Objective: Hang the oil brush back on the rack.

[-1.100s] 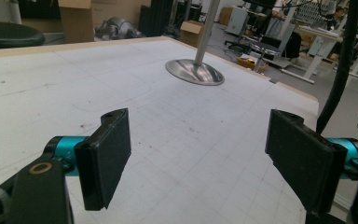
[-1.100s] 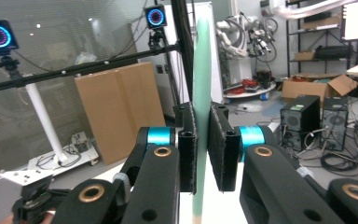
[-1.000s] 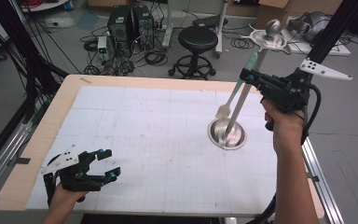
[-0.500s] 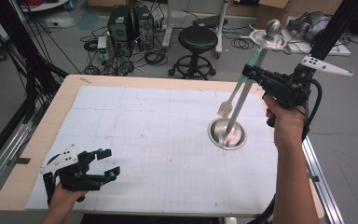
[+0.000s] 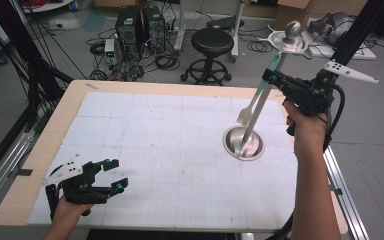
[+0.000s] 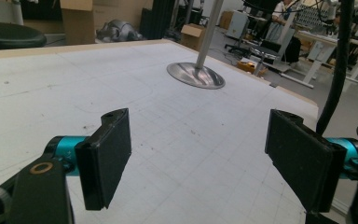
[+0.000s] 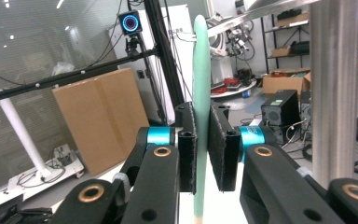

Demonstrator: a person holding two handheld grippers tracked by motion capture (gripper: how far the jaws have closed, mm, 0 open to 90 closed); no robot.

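Right gripper [image 5: 272,76] clamping the mint-green-handled spatula [image 5: 256,100] beside the table's far-right edge.
Left gripper [image 5: 116,175], jaws wide, rests near-left; 1 round steel stand [image 5: 243,142] between, open mat around.

A black stool [image 5: 213,42] stands beyond the table [image 5: 40,165]; cardboard box [image 7: 95,116] behind.

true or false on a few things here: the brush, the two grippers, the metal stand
1. The right gripper is shut on the brush. True.
2. The left gripper holds the brush. False: its jaws stand open with nothing between them.
3. The stand sits on the mat's right side in the high view, with a pole rising from its round base. True.
4. The brush lies flat on the table. False: it is held up in the air, bristles down, beside the pole.
5. The left gripper is low over the table's near left corner in the high view. True.
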